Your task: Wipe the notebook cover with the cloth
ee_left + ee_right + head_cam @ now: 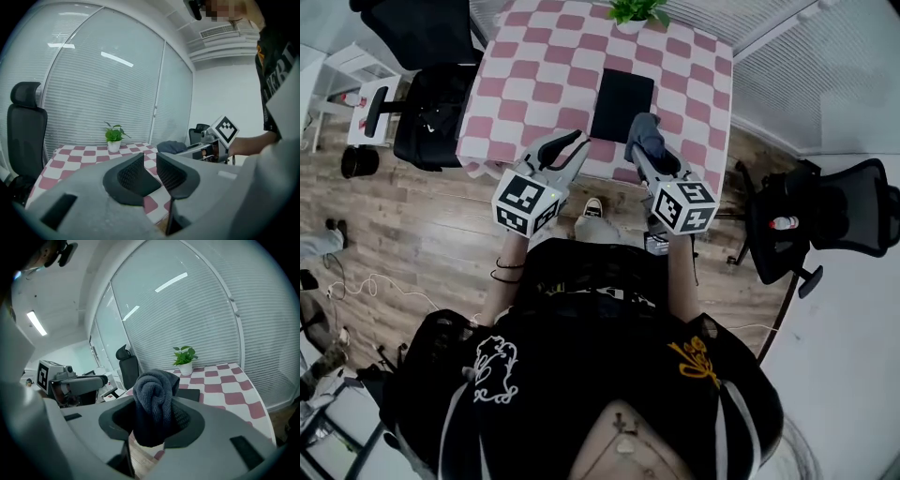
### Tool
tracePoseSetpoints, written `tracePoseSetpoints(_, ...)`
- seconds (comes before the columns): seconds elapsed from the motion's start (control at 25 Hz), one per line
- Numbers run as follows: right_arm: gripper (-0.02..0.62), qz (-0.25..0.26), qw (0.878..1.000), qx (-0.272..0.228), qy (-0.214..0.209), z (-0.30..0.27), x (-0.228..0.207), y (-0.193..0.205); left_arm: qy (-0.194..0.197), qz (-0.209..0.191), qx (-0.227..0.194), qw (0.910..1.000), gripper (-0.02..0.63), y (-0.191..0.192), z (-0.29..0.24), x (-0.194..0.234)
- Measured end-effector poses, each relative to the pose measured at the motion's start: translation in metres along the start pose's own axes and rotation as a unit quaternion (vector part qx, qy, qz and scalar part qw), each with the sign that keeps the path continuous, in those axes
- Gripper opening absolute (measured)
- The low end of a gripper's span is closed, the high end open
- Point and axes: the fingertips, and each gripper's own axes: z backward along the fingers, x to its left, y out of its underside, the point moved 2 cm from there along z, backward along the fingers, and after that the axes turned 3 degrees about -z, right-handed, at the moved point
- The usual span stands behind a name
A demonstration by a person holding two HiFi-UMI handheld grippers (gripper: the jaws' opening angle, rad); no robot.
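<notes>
Head view suggests wiping hasn't begun: the black notebook lies on the checkered table, and by its near edge the right gripper clamps the grey cloth, while the left gripper stands parted and empty.

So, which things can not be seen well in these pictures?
The notebook, head view: near corner covered by the cloth; dirt on its cover too small to tell.
The plant, head view: cut by the top edge.
The notebook, right gripper view: mostly behind the cloth in the right tongs.
</notes>
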Motion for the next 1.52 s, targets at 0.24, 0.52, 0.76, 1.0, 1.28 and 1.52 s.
tracePoseSetpoints(0.24, 0.133, 0.001, 1.000, 0.019, -0.016, -0.018, -0.018, -0.006, -0.009, -0.006, 0.013, 0.9999, 0.091, -0.003, -0.015, 0.004)
tracePoseSetpoints(0.52, 0.133, 0.010, 0.999, 0.047, -0.019, -0.036, -0.020, 0.002, -0.007, -0.004, 0.020, 0.9998, 0.091, 0.000, -0.016, 0.014)
tracePoseSetpoints(0.76, 0.133, 0.018, 0.998, 0.064, -0.001, -0.057, -0.026, 0.005, 0.015, -0.009, 0.021, 0.9996, 0.091, -0.005, -0.027, 0.034)
tracePoseSetpoints(1.0, 0.133, 0.047, 0.994, 0.094, 0.015, -0.096, -0.037, 0.001, 0.037, -0.013, 0.025, 0.9989, 0.091, -0.009, -0.035, 0.063)
tracePoseSetpoints(1.28, 0.133, 0.160, 0.973, 0.162, 0.031, -0.162, -0.055, -0.001, 0.060, -0.011, 0.029, 0.9977, 0.091, -0.010, -0.043, 0.090)
tracePoseSetpoints(1.52, 0.133, 0.228, 0.951, 0.208, 0.036, -0.217, -0.073, 0.002, 0.083, -0.018, 0.031, 0.9959, 0.091, -0.008, -0.050, 0.105)
